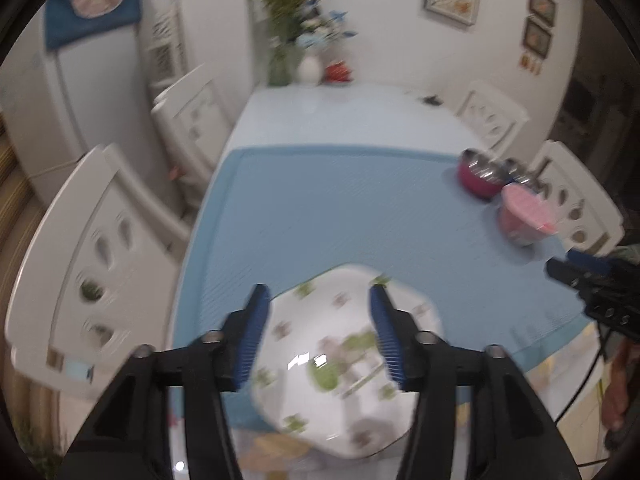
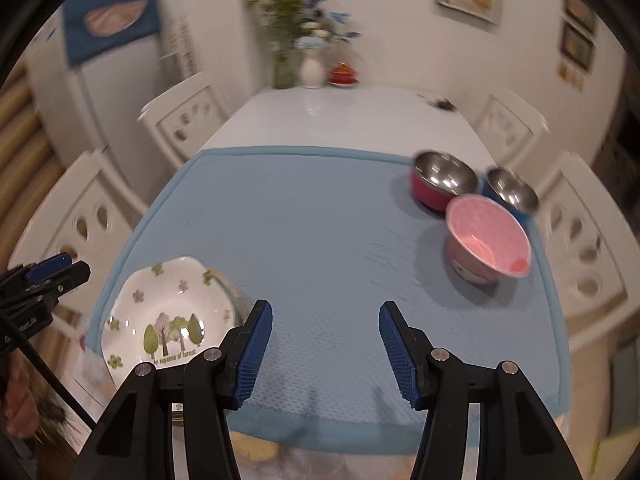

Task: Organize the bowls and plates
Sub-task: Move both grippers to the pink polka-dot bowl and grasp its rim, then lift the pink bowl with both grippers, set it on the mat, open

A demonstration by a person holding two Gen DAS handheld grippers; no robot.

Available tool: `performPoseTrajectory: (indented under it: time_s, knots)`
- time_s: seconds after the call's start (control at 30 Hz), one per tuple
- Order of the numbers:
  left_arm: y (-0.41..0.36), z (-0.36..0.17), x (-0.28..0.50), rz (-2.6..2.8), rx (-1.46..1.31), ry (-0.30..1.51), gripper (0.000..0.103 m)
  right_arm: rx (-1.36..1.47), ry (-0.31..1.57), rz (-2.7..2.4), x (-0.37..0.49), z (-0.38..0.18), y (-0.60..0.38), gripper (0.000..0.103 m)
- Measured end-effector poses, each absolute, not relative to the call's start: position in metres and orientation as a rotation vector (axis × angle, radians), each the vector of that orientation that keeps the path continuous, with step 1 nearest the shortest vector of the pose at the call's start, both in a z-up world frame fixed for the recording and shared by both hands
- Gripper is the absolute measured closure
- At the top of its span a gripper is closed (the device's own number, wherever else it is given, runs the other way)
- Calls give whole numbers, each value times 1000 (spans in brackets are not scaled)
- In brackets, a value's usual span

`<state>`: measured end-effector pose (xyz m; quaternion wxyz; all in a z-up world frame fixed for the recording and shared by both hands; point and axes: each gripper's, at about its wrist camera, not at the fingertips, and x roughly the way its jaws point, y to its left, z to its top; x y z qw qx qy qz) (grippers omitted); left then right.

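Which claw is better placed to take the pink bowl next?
Probably the right claw: it is open and empty, and the pink bowl lies on its side of the mat, while the left claw hangs over the plate.

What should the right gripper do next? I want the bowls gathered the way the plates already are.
Probably move the open right gripper forward and right toward the pink bowl, its nearest bowl. Nothing sits between its fingers, the plates are stacked, and three bowls stand separately on the blue mat.

Plate (image 2: 168, 312) on mat (image 2: 320, 240) near-left corner; three bowls (image 2: 486, 236) clustered far right
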<state>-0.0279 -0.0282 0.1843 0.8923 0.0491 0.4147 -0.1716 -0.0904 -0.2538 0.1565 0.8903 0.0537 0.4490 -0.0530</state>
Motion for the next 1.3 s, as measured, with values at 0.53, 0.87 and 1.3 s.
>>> performPoseTrajectory:
  time_s: [0.53,0.87,1.3]
  knots:
    - [-234,172,42,-716,-29,1006,38,505,913,-357,-93,158,-462,49]
    - [-341,81,87,-678,-170,1257,48,563,1088,-292,-27,82,-544,49]
    - [-380,43,91,-632,-123,1338,85,550,1172,-196,5,31,-568,85]
